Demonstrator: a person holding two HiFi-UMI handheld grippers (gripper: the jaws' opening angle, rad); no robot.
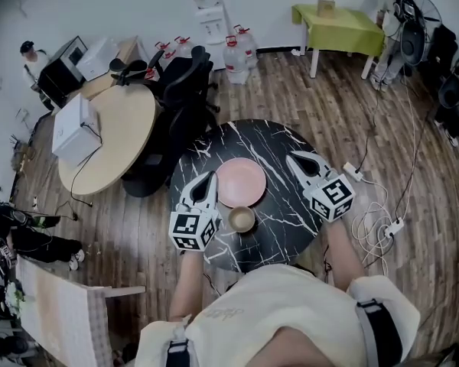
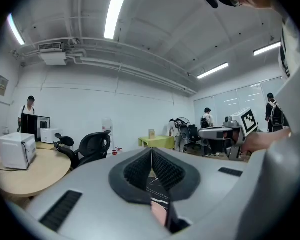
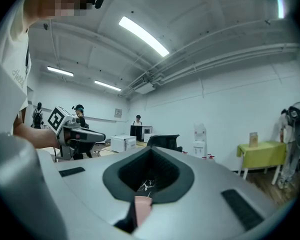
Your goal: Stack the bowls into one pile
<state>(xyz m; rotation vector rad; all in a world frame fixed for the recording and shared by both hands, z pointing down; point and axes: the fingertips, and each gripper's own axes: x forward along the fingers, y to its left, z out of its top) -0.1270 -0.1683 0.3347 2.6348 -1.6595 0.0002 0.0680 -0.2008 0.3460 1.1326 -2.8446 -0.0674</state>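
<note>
On the round black marble table [image 1: 283, 220] lies a wide pink bowl [image 1: 241, 182], and a small tan bowl [image 1: 242, 219] sits just in front of it, nearer to me. My left gripper [image 1: 208, 179] hovers at the pink bowl's left rim, jaws shut with nothing in them. My right gripper [image 1: 294, 159] hangs to the right of the pink bowl, shut and empty. In the left gripper view the left gripper [image 2: 151, 150] has its pads meeting, with a sliver of the pink bowl [image 2: 160, 215] below. The right gripper view shows the right gripper [image 3: 151, 148] closed over the pink bowl [image 3: 141, 206].
A round wooden table [image 1: 118, 140] with a white box [image 1: 76, 128] stands to the left, and black office chairs [image 1: 180, 90] stand between it and my table. Cables and a power strip [image 1: 394, 226] lie on the floor at right. A green table [image 1: 336, 25] is far back.
</note>
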